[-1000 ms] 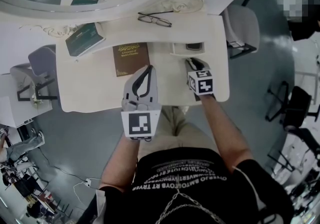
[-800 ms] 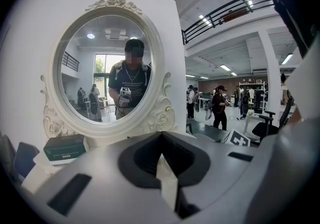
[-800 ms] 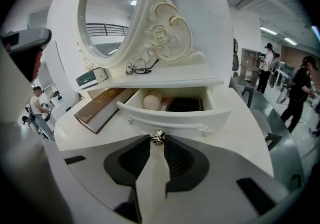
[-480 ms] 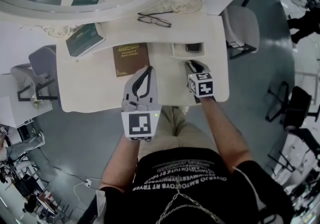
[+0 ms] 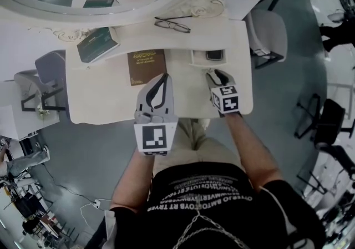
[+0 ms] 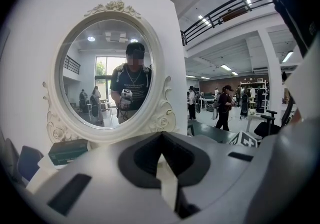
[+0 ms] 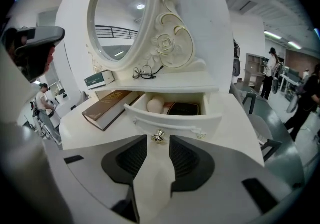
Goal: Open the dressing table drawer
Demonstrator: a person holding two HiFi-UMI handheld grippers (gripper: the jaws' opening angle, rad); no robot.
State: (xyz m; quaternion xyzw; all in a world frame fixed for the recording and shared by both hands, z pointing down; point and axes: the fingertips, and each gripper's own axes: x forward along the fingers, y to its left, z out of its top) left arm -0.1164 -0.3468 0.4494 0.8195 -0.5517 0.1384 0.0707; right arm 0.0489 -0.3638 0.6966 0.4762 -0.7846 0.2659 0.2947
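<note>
Tabletop (image 5: 111,92): white drawer (image 7: 172,118) open w/ silver knob (image 7: 158,136).

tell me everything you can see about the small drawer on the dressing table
The drawer is small, glossy white like the dressing table, with a curved front and a small metal knob at its middle. It sits under the shelf below the mirror, pulled partly out over the tabletop. Inside lie a pale rounded thing and a dark flat case. The right gripper has its jaws apart, having just opened, with the knob between their tips and not pressed.
</note>
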